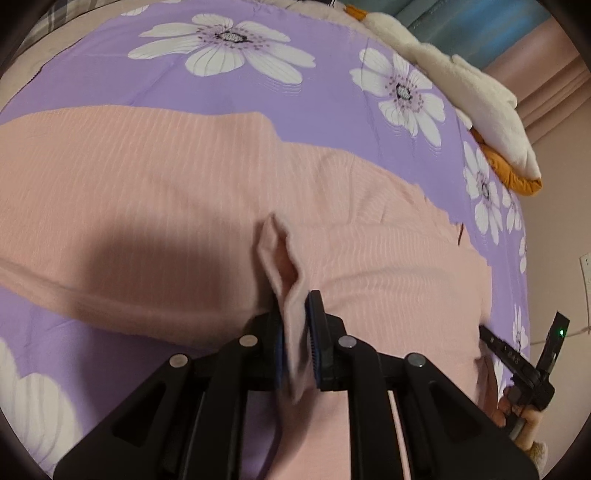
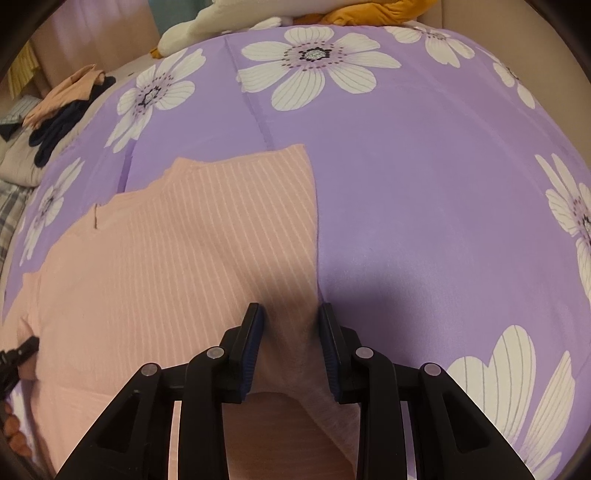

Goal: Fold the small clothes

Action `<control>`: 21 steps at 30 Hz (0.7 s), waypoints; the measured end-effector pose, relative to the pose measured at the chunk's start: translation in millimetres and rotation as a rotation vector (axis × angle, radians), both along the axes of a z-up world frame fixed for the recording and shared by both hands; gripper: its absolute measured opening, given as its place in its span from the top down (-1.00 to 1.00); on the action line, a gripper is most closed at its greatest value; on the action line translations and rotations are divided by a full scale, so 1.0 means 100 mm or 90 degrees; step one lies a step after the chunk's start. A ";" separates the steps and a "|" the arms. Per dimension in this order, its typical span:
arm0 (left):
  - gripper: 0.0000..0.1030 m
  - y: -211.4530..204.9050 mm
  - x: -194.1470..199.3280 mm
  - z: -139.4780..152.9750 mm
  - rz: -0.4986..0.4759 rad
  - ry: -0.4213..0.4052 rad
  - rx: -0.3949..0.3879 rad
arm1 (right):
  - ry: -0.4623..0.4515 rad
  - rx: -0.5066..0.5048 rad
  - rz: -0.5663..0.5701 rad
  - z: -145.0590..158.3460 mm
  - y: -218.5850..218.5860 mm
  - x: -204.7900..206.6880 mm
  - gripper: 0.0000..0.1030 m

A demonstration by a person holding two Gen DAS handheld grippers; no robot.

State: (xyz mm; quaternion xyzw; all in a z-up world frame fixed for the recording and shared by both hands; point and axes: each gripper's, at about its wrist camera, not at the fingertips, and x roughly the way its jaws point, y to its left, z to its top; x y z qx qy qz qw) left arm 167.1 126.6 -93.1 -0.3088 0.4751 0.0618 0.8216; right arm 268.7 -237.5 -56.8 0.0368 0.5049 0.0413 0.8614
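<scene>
A pink ribbed garment [image 1: 166, 192] lies spread on a purple flowered bedsheet [image 1: 295, 99]. My left gripper [image 1: 295, 325] is shut on a pinched fold of the pink garment's near edge, which sticks up between the fingers. In the right wrist view the same garment [image 2: 184, 240] lies left of centre on the sheet [image 2: 443, 203]. My right gripper [image 2: 288, 332] has its fingers apart, with a bunched part of the garment's right edge between them. The right gripper also shows at the right edge of the left wrist view [image 1: 524, 362].
A white and orange plush toy [image 1: 461, 92] lies along the far side of the bed, also in the right wrist view [image 2: 258, 14]. A pile of dark and peach clothes [image 2: 62, 107] sits off the sheet at the left.
</scene>
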 end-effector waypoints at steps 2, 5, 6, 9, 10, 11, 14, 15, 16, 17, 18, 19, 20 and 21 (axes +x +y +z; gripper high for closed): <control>0.67 0.04 -0.08 0.03 0.006 0.007 -0.014 | -0.005 0.003 -0.011 0.00 0.00 -0.01 0.45; 0.67 0.09 -0.23 0.14 0.015 0.011 -0.011 | -0.013 -0.011 -0.021 -0.01 0.04 -0.02 0.45; 0.61 0.10 -0.31 0.23 0.022 0.010 0.004 | -0.014 -0.018 -0.023 0.00 0.05 -0.03 0.45; 0.06 0.20 -0.54 0.47 0.059 -0.024 0.027 | -0.011 -0.030 -0.028 0.02 0.08 -0.02 0.42; -0.20 0.24 -0.58 0.51 0.068 -0.034 0.028 | -0.010 -0.029 -0.031 0.03 0.07 -0.01 0.41; -0.29 0.31 -0.66 0.59 0.082 -0.050 0.029 | -0.009 -0.025 -0.037 0.04 0.07 -0.02 0.40; -0.48 0.48 -0.84 0.74 0.123 -0.067 0.042 | 0.015 0.004 -0.063 0.11 0.01 -0.07 0.27; -0.49 0.53 -0.89 0.77 0.135 -0.069 0.047 | 0.022 0.025 -0.072 0.17 -0.01 -0.12 0.23; -0.51 0.60 -0.96 0.81 0.151 -0.072 0.051 | 0.021 0.038 -0.078 0.22 -0.01 -0.17 0.19; -0.52 0.65 -1.00 0.83 0.162 -0.073 0.052 | 0.012 0.054 -0.078 0.32 -0.01 -0.24 0.15; -0.56 0.69 -1.03 0.84 0.173 -0.074 0.052 | 0.004 0.061 -0.073 0.39 0.01 -0.28 0.00; -0.56 0.75 -1.09 0.85 0.188 -0.076 0.048 | -0.012 0.067 -0.061 0.51 0.04 -0.36 -0.15; -0.56 0.79 -1.12 0.85 0.198 -0.076 0.044 | -0.029 0.070 -0.049 0.61 0.08 -0.42 -0.20; -0.56 0.82 -1.15 0.85 0.206 -0.077 0.039 | -0.051 0.071 -0.031 0.75 0.14 -0.51 -0.27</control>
